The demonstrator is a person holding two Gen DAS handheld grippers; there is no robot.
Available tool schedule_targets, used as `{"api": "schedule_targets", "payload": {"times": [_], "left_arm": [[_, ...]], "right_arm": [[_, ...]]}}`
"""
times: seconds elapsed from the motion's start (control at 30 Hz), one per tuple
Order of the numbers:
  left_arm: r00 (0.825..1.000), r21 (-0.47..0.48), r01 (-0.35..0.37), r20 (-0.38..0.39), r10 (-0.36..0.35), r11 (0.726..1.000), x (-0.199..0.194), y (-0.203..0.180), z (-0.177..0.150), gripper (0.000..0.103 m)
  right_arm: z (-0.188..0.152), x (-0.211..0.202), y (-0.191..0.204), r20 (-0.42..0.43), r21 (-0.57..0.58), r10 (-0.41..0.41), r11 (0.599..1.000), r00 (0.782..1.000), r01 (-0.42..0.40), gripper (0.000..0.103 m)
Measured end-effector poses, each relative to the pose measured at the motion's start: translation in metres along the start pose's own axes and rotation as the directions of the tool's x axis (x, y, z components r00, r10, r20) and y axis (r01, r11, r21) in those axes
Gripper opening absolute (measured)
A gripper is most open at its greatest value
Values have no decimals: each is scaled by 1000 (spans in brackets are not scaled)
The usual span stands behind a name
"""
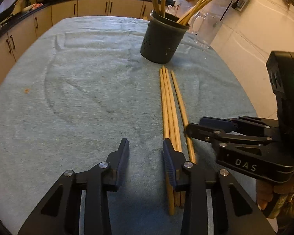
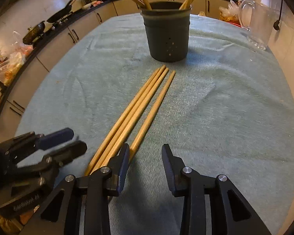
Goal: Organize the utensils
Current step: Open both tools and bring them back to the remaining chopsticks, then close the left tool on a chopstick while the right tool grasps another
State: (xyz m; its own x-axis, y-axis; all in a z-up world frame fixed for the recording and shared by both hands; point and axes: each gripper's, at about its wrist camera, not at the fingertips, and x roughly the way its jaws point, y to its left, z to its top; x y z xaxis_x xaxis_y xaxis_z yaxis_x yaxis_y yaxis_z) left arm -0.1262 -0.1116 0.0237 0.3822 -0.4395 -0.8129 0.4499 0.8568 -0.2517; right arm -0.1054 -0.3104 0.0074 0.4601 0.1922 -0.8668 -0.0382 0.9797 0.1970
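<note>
Chopsticks [image 2: 139,109], four of them, lay side by side on the towel-covered bench [image 1: 68,98], thin tips pointing at the dark holder [image 2: 167,37] just beyond them. Both sets of jaws were spread and holding nothing. The left gripper [image 1: 146,152] sat low at the thick ends, its inner right pad resting over the bundle of three, so the sticks ran beneath that finger rather than between the two. The right gripper [image 2: 146,156] hovered over the same ends from the other side, its left finger just beside the lone fourth stick, the gap between its jaws showing only towel. From the left view its jaws looked nearly touching that outer stick, though contact could not be told for sure.

By my reading, this was the pick-up step: loose sticks lined up, none lifted yet. Next move called for shifting one gripper sideways until a stick sat between the jaws, then closing. The holder already carried several sticks and wooden handles; a glass jug [image 2: 258,25] stood well apart behind.
</note>
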Motion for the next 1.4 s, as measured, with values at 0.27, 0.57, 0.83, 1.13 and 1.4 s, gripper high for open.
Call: {"api": "schedule_targets", "payload": {"times": [0.27,0.57,0.83,1.13,1.4], "left_arm": [[1000,23,6,-7,-6,1000,12,-8,7,30],[999,-7,-15,-33,15,1000,23,-8,14,0],[998,71,56,2,-56,996,3,-26,12,0],[999,75,15,-32,-12,997,19,-24,16,0],[999,61,-16,-40,19,998,26,-14,19,0]], "right_arm": [[10,11,15,14,-67,-106,992,994,107,16],[1,-4,-21,15,48,-106,993,994,105,8],[-10,-11,-37,36,111,-54,993,998,50,8],[-15,-15,-44,43,131,-27,991,999,21,8],[-16,-13,-46,50,131,-21,991,999,15,8]]}}
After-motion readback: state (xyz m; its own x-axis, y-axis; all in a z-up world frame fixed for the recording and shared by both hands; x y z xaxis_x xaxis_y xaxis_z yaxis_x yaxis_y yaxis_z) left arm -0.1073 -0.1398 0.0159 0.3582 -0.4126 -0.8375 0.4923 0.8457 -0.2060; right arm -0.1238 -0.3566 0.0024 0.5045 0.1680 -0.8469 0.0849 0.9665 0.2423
